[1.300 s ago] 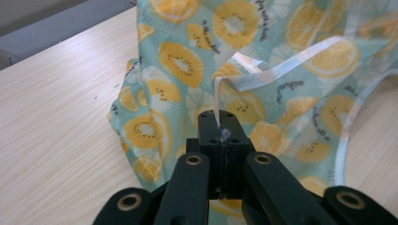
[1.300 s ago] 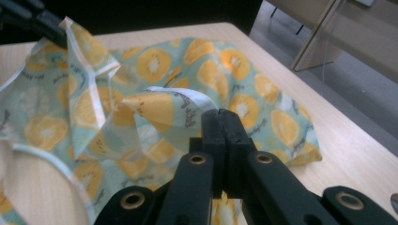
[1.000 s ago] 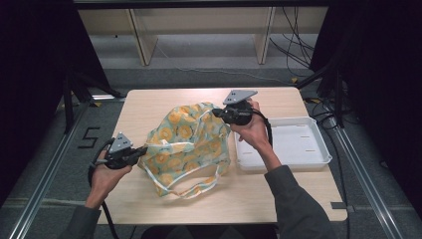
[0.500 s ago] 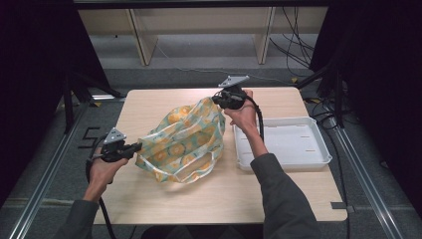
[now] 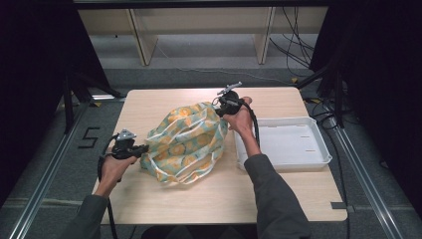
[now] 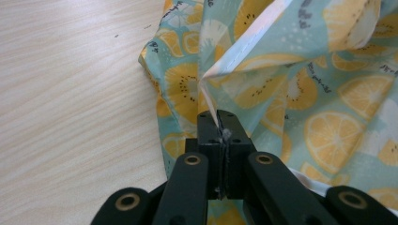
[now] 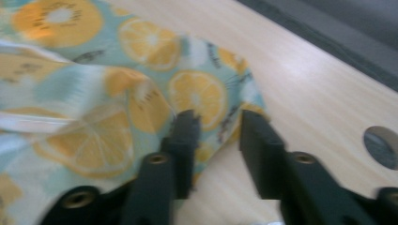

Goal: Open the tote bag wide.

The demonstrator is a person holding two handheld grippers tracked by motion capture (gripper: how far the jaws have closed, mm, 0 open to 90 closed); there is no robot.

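Note:
A mint cloth [image 5: 186,142] printed with orange and lemon slices and edged in white lies bunched in a mound on the wooden table [image 5: 174,204]. My left gripper [image 5: 145,148] is at the mound's left side. In the left gripper view my left gripper [image 6: 220,124] is shut on the white-trimmed edge of the cloth [image 6: 305,93]. My right gripper [image 5: 219,110] is at the mound's far right corner. Its jaws have just been opening; in the right gripper view my right gripper [image 7: 218,124] stands parted over a corner of the cloth [image 7: 94,93], pads clear of it.
A shallow white tray [image 5: 281,167] sits on the table's right side, close to my right forearm. A round hole [image 7: 382,145] is in the tabletop near the right gripper. Shelving legs and cables stand on the floor beyond the far edge.
The cloth, spread flatter with its straps trailing toward the near edge a second ago, is now drawn up into a rounded mound. My right hand has shifted toward the far edge.

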